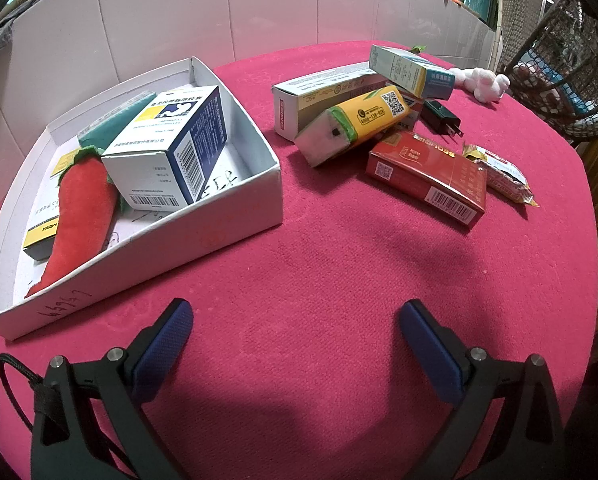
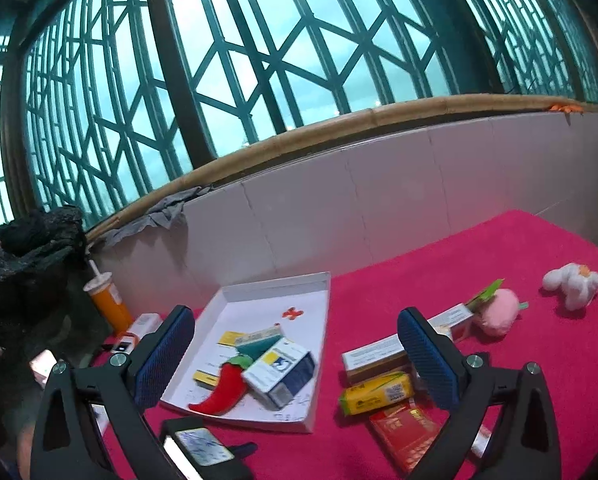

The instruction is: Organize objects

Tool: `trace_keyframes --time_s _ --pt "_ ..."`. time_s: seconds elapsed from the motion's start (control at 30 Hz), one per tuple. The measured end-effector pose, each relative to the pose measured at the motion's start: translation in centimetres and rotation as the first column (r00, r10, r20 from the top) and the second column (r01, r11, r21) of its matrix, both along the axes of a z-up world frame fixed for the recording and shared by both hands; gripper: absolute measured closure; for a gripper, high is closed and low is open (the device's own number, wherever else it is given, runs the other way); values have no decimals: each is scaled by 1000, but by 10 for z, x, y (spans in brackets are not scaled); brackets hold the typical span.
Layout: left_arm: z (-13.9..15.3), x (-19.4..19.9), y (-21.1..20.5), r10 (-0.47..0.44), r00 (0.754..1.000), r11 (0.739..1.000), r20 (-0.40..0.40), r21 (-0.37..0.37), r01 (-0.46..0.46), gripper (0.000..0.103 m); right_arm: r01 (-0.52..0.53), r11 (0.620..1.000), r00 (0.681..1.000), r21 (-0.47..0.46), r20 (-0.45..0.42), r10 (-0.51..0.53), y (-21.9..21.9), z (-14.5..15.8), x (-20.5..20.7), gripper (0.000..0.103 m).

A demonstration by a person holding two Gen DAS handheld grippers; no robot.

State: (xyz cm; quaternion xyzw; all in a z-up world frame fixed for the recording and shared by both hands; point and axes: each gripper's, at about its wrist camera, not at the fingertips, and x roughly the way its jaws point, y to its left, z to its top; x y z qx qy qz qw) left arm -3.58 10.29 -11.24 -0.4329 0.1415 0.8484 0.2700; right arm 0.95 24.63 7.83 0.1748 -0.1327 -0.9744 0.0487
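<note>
- Left wrist view: left gripper (image 1: 295, 316) low over the red tablecloth (image 1: 319, 272), jaws wide apart, nothing between them.
- Right wrist view: right gripper (image 2: 295, 332) raised above the table, jaws also spread, empty.
- White tray (image 1: 255, 188) sits left of the loose pile; already holds a blue-white box (image 1: 167, 152), plush chili (image 1: 79, 208), a teal item and a yellow-edged box under them.
- Still outside: yellow carton (image 1: 355, 124), red pack (image 1: 427, 176), long white box (image 1: 323, 96), teal-striped box (image 1: 411, 70), black plug (image 1: 439, 116), snack wrapper (image 1: 503, 176), white plush (image 1: 483, 82), pink plush (image 2: 497, 312).
- Step, as I judge it: between picks, partway through; next grab likely red pack or yellow carton, nearest the left gripper.
- Next move calls for reaching forward-right and closing across a narrow side; boxes lean on each other, so the pile may shift.
- Room: open cloth in front of the left gripper; tray's near wall close on its left; table edge curves off to the right.
- Tray has free floor at the right corner.
</note>
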Motion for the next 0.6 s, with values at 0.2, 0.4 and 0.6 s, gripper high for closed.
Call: trace_keyframes --time_s 0.2,0.4,0.6 --pt "0 0 0 0 1000 1000 0 -1 0 0 86 996 996 24 -11 -86 22 2 5 0" --pt "-1 -3 1 2 1000 1000 0 -1 -2 0 91 996 996 18 12 -91 33 -1 3 0" --pt "-1 -4 2 2 1000 1000 0 0 -2 0 97 995 995 18 24 -97 41 -5 4 0"
